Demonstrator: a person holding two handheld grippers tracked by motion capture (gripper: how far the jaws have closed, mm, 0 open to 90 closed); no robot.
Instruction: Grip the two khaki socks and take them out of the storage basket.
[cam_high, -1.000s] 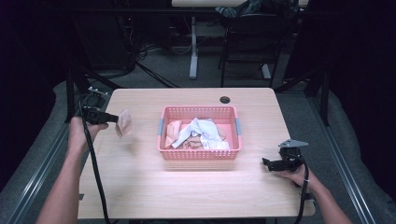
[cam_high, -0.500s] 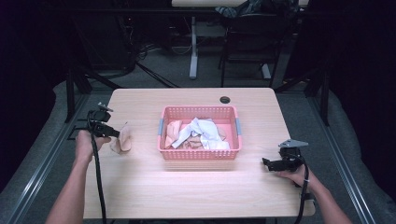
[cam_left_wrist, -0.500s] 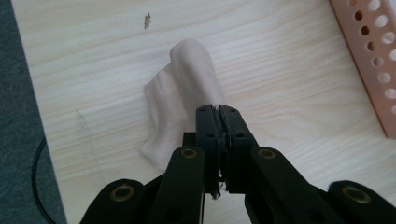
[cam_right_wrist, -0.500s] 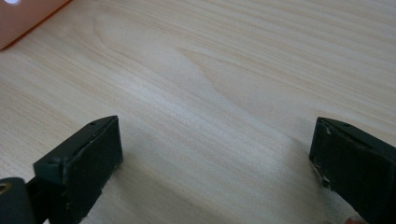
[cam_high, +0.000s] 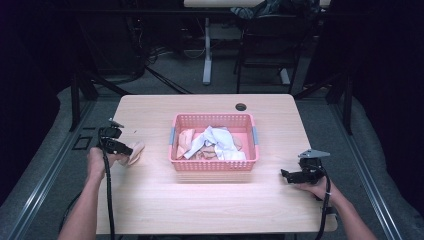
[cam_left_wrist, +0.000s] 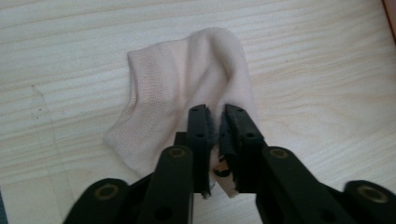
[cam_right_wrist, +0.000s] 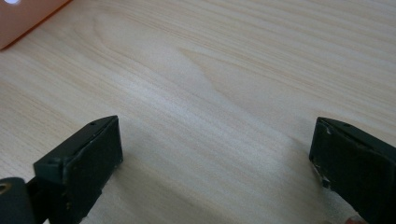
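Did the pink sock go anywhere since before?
Yes. The pink sock came down onto the table left of the basket, carried by the left gripper, whose jaws have just been opening.

In the left gripper view we cannot tell whether the fingers (cam_left_wrist: 201, 140) press the pale sock (cam_left_wrist: 182, 88) or merely straddle it, and its near edge is hidden behind them. In the high view, the clothes heaped in the pink basket (cam_high: 214, 166) overlap, so we cannot tell the separate pieces apart. The right gripper view cuts the basket down to a blurred orange corner (cam_right_wrist: 23, 18).
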